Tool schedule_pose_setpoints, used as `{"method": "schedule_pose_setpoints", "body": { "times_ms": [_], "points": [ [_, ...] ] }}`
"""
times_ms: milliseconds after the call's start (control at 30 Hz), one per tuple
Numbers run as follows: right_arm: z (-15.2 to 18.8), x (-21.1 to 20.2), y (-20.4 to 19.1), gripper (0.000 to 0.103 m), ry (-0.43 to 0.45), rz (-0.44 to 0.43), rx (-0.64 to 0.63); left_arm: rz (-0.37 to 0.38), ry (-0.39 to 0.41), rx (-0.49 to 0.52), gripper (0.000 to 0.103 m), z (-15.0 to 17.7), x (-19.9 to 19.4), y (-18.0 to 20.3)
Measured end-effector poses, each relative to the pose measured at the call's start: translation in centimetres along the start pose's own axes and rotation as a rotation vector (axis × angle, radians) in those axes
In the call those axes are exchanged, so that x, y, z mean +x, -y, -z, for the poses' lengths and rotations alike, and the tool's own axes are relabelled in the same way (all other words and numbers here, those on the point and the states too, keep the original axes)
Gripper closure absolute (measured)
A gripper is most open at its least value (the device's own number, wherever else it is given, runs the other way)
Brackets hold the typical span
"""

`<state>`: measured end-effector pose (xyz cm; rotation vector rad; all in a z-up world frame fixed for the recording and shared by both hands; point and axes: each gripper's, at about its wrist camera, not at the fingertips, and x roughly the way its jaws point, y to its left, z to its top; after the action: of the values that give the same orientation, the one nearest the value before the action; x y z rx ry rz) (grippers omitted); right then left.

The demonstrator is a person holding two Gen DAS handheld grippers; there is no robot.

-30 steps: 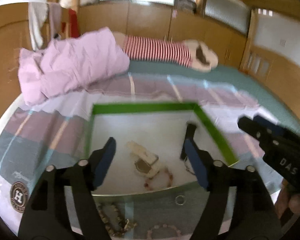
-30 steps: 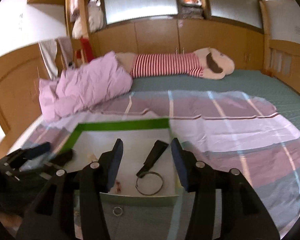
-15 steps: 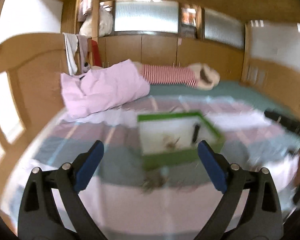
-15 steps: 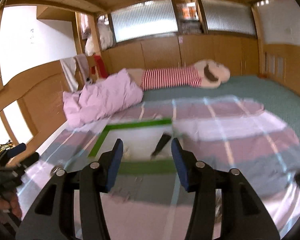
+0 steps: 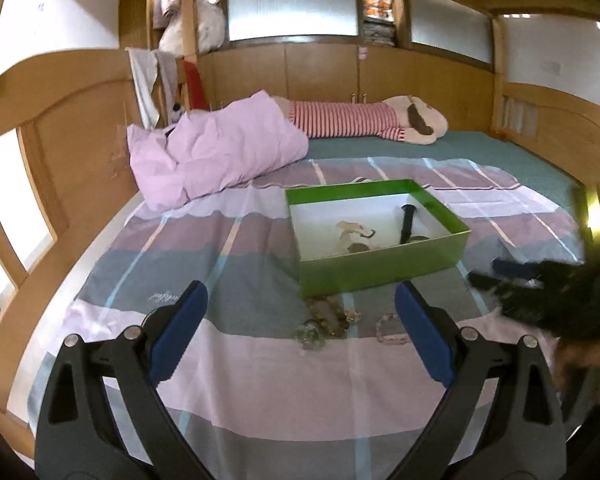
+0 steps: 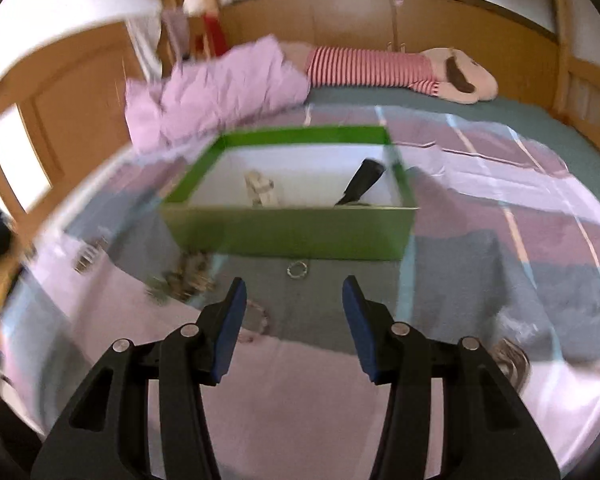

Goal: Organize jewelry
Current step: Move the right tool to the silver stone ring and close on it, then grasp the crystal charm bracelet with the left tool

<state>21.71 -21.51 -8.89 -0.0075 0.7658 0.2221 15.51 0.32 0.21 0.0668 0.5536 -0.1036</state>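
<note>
Striped bedsheet (image 5: 260, 360); rectangular green box (image 5: 380, 268); metal ring (image 6: 297, 270) beside.

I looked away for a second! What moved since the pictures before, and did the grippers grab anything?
Both grippers pulled back from the green box. The left gripper opened wider; the right gripper stayed open. Neither holds anything. The black clip is still in the box, and the ring and the chains still lie on the bedsheet.

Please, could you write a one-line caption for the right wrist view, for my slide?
Open right gripper above the bedspread, facing a small ring before the green box.
</note>
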Motion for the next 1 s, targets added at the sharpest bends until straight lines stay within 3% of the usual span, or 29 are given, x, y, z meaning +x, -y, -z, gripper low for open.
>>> {"method": "schedule_pose_setpoints", "body": {
  "times_ms": [200, 267, 467, 567, 767, 1000],
  "points": [
    [0.2, 8.1, -0.4, 0.061, -0.129, 0.016, -0.009, 0.044, -0.043, -0.132, 0.012, -0.5, 2.0, -2.3],
    [-0.2, 9.7, -0.8, 0.07, -0.149, 0.017, -0.012, 0.039, -0.065, -0.157, 0.013, -0.4, 2.9, -3.1],
    [-0.7, 11.9, -1.2, 0.083, -0.163, 0.06, -0.016, 0.046, -0.136, -0.241, 0.017, 0.2, 5.0, -5.6],
    [-0.8, 11.8, -1.3, 0.083, -0.165, 0.065, -0.011, 0.04, -0.156, -0.252, 0.019, 0.3, 5.8, -6.0],
    [-1.8, 8.0, -1.4, 0.083, -0.118, 0.027, 0.019, 0.05, -0.223, -0.14, 0.028, 1.5, 8.3, -3.2],
    [-2.9, 0.9, -1.7, 0.083, -0.055, -0.071, 0.011, 0.041, -0.377, 0.055, 0.056, 5.3, 13.9, 0.7]
  ]
}}
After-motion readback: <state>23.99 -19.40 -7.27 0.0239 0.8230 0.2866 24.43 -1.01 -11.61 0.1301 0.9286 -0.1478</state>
